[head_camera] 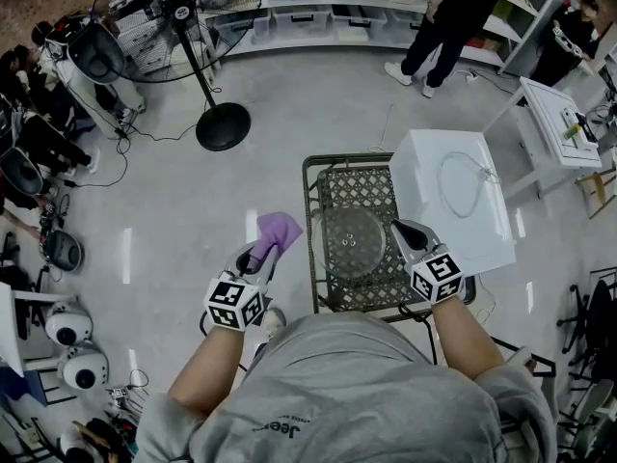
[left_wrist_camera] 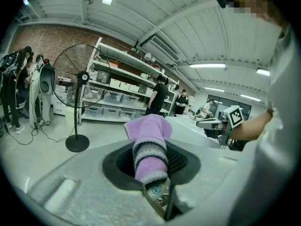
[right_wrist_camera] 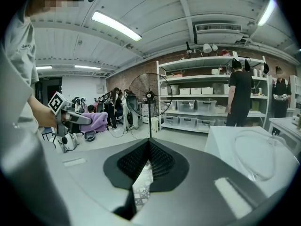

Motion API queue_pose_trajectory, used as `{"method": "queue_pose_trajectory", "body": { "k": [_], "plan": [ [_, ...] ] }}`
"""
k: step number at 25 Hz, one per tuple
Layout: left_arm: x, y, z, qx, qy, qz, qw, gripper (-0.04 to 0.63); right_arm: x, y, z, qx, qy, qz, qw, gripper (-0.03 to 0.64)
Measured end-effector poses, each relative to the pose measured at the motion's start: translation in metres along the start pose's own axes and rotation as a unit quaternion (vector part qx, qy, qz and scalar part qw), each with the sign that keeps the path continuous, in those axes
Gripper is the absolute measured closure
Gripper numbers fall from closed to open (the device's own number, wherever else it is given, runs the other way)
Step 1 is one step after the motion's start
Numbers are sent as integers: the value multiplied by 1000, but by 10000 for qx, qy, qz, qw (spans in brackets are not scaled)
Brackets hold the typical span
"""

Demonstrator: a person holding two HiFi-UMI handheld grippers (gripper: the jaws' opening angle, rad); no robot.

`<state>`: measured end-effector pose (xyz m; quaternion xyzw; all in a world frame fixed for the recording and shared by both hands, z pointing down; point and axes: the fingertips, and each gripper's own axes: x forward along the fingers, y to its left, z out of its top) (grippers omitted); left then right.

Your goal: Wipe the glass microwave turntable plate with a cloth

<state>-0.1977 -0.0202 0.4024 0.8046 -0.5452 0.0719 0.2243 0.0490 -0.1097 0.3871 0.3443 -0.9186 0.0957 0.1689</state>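
Note:
The round glass turntable plate (head_camera: 354,242) lies flat on a black lattice table (head_camera: 334,175) in front of me. My left gripper (head_camera: 262,257) hangs left of the table, off its edge, shut on a purple cloth (head_camera: 278,230). In the left gripper view the cloth (left_wrist_camera: 149,147) stands bunched up between the jaws of that gripper (left_wrist_camera: 150,160). My right gripper (head_camera: 406,231) is over the plate's right rim, beside the white microwave (head_camera: 453,210). Seen from its own camera, the right gripper (right_wrist_camera: 149,145) has its tips together and holds nothing.
The microwave fills the table's right side, with a cord (head_camera: 465,183) coiled on top. A standing fan (head_camera: 222,123) is on the floor at the far left. People (head_camera: 448,27) stand by shelves at the back. A white side table (head_camera: 559,123) is at the right.

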Motion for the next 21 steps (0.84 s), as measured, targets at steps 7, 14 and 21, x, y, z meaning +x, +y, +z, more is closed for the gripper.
{"method": "queue_pose_trajectory", "body": {
  "k": [7, 14, 21],
  "plan": [
    [-2, 0, 2, 43, -42, 1, 10000, 502, -1, 2, -1, -75, 11, -2, 10000, 609],
    [-4, -2, 3, 79, -73, -5, 9999, 502, -4, 3, 2, -97, -13, -14, 10000, 609],
    [-6, -4, 3, 98, -92, -5, 9999, 502, -7, 4, 0, -88, -29, -21, 10000, 609]
  ]
}}
